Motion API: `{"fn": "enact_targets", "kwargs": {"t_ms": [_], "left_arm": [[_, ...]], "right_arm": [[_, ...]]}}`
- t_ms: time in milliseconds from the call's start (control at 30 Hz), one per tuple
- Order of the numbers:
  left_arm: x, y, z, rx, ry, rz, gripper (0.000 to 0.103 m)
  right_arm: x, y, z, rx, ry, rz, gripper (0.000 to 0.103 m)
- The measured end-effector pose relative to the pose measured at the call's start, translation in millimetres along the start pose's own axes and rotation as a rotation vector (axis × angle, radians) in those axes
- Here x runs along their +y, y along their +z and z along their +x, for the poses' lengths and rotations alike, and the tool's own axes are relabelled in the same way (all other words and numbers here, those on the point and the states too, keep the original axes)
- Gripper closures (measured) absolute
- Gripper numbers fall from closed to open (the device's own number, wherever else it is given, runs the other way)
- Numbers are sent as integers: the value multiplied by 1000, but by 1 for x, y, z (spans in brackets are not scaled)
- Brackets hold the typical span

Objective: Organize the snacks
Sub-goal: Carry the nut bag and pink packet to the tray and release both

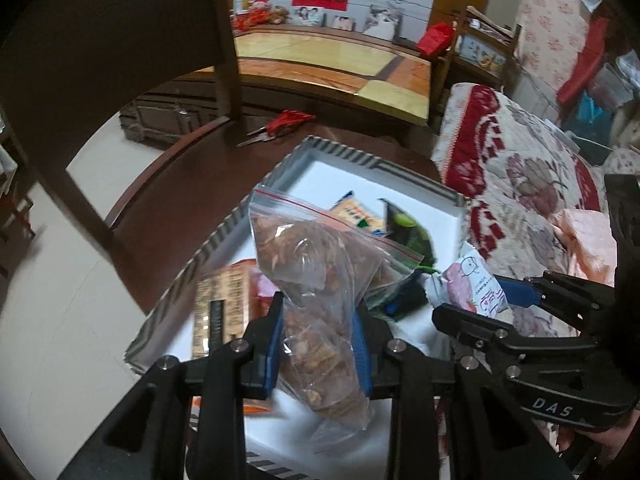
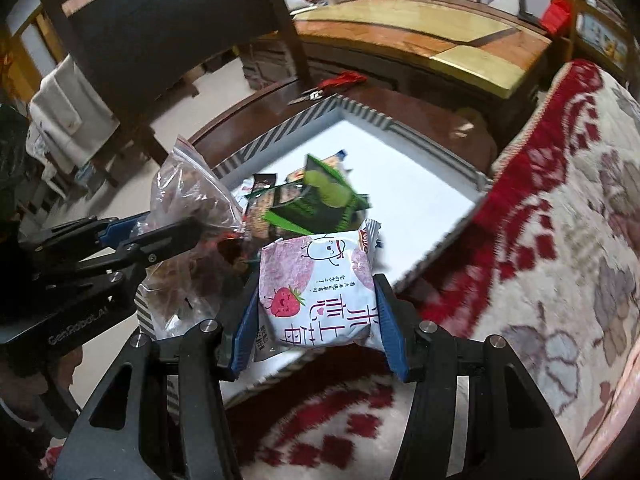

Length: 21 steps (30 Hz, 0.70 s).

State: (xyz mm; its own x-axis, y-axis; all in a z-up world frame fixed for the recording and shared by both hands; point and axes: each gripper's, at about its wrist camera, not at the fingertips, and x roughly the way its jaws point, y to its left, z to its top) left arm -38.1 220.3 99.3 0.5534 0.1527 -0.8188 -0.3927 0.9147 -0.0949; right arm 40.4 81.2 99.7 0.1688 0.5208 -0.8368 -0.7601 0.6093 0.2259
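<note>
A clear zip bag of brown nuts (image 1: 316, 300) is clamped between the blue pads of the left gripper (image 1: 318, 344), whose jaws are drawn in narrow on the bag's middle; its red-striped seal is held up beyond the fingertips, and its lower end hangs below them. A white and pink strawberry snack packet (image 2: 316, 296) is gripped by the right gripper (image 2: 318, 320), with the pads pressed on its two side edges and the jaws set about halfway apart. Both items are carried above a white tray with a striped rim (image 1: 224, 236).

Ahead of the left gripper, inside the tray, a dark green packet (image 1: 404, 232) and a yellow packet (image 1: 354, 214) are seen, and to the left of the pads a tan printed packet (image 1: 220, 304) is laid flat. From the right wrist view, the green packet (image 2: 320, 200) is found just beyond the strawberry packet, and the left gripper (image 2: 132, 244) with the nut bag (image 2: 188, 200) is seen to the left. The far half of the tray (image 2: 420, 184) is shown bare and white.

The tray is set on a dark round wooden table (image 1: 180, 208). Red-handled scissors (image 1: 280, 124) are placed on the table past the tray's far corner. A floral red and cream cloth (image 2: 560, 240) is spread to the right of the right gripper. A dark wooden chair (image 1: 100, 60) is stood beyond the table at the left.
</note>
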Motion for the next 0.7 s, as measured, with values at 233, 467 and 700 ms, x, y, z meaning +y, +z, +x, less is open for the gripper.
{"fn": "enact_targets", "kwargs": {"t_ms": [233, 467, 700], "left_arm": [[10, -1, 12, 24, 24, -26, 71], [15, -3, 16, 21, 53, -66, 60], [12, -6, 2, -29, 63, -63, 32]], "right_arm": [[18, 10, 37, 50, -17, -43, 50], [23, 6, 46, 68, -21, -45, 33], [26, -6, 10, -1, -26, -40, 32]]}}
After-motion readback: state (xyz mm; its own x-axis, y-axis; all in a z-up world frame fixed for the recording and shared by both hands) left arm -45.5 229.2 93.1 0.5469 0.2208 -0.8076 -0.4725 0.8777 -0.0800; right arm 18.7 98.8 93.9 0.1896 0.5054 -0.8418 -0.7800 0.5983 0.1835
